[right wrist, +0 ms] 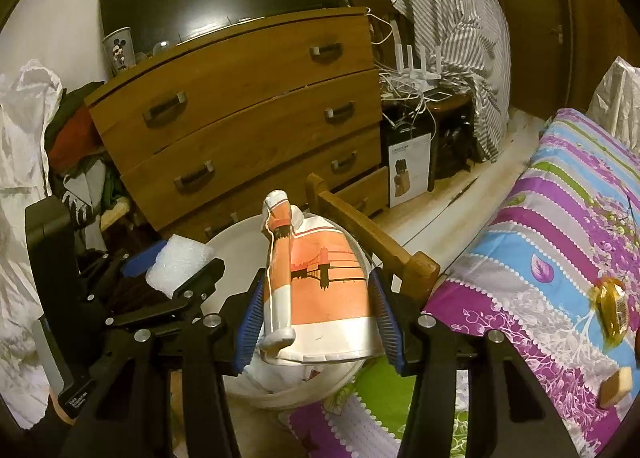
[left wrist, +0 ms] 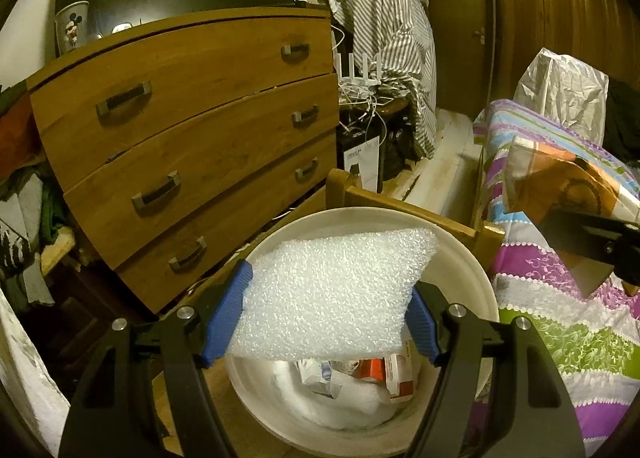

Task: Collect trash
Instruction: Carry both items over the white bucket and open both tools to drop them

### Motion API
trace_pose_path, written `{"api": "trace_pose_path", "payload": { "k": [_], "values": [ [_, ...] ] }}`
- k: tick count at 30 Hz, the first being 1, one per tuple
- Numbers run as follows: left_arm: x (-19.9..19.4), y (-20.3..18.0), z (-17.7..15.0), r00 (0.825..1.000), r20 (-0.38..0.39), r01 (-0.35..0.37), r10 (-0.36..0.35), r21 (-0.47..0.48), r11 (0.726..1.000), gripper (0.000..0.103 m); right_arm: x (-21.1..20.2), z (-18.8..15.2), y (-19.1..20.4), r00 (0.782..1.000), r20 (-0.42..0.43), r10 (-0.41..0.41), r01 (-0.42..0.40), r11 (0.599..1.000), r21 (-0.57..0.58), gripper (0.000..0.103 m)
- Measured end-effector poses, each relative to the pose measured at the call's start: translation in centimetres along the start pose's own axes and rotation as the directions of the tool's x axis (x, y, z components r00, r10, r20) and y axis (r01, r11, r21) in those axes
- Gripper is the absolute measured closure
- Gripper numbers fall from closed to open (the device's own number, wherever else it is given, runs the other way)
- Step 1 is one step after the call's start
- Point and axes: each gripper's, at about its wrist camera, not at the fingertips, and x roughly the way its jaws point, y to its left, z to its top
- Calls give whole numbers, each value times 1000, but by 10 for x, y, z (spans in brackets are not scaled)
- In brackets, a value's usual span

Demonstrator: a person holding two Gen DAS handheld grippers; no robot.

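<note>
1. The left gripper [left wrist: 328, 310] pinches a white foam packing sheet [left wrist: 332, 294] between its blue pads, holding it directly above the open mouth of a white plastic bin [left wrist: 472, 278].
2. The right gripper [right wrist: 320, 314] clamps a crumpled orange-and-white paper cup [right wrist: 324, 294] printed with a bridge silhouette, over the bin's [right wrist: 236, 234] right rim.
3. The bin is hemmed in: a wooden dresser [left wrist: 192, 130] stands close behind and to its left, a wooden bed-frame rail [left wrist: 420, 214] touches or nearly touches its far rim, and a striped floral bedspread [left wrist: 560, 318] crowds its right side.
4. Inside the bin, below the foam, lie white wrapping and a red-and-white carton [left wrist: 396, 374]; the foam hides most of the contents.
5. Only the right wrist view shows a gold-wrapped item [right wrist: 612, 310] and a small tan block [right wrist: 618, 386] on the bedspread [right wrist: 560, 238], and the left gripper [right wrist: 176, 266] from the side with the foam [right wrist: 176, 264] in it.
6. Only the left wrist view shows the bin's interior; there the right gripper is cut off at the frame edge, with part of the cup [left wrist: 556, 186] visible.
</note>
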Motion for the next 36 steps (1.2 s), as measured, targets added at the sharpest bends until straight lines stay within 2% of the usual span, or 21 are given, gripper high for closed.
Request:
{"api": "trace_pose_path", "payload": {
  "k": [14,25,30,34,36],
  "values": [
    [9,6,4,1000,-7,21,-21,4,1000,34,8,15,8,1000,7,26,-26,1000,-11,51],
    [13,23,9,990,-3,143,-143,-13,990,34,14,37,10,998,-1,68,-68,998,-15,51],
    [13,30,12,974,0,226,-226,-5,974,34,24,36,6,996,-27,81,-81,997,-8,50],
    [13,33,16,967,3,253,-253,13,967,34,29,37,5,995,-35,97,-97,995,3,50],
    [15,35,18,957,-3,291,-291,22,956,32,30,39,5,995,-35,98,-98,995,2,49]
  ]
}}
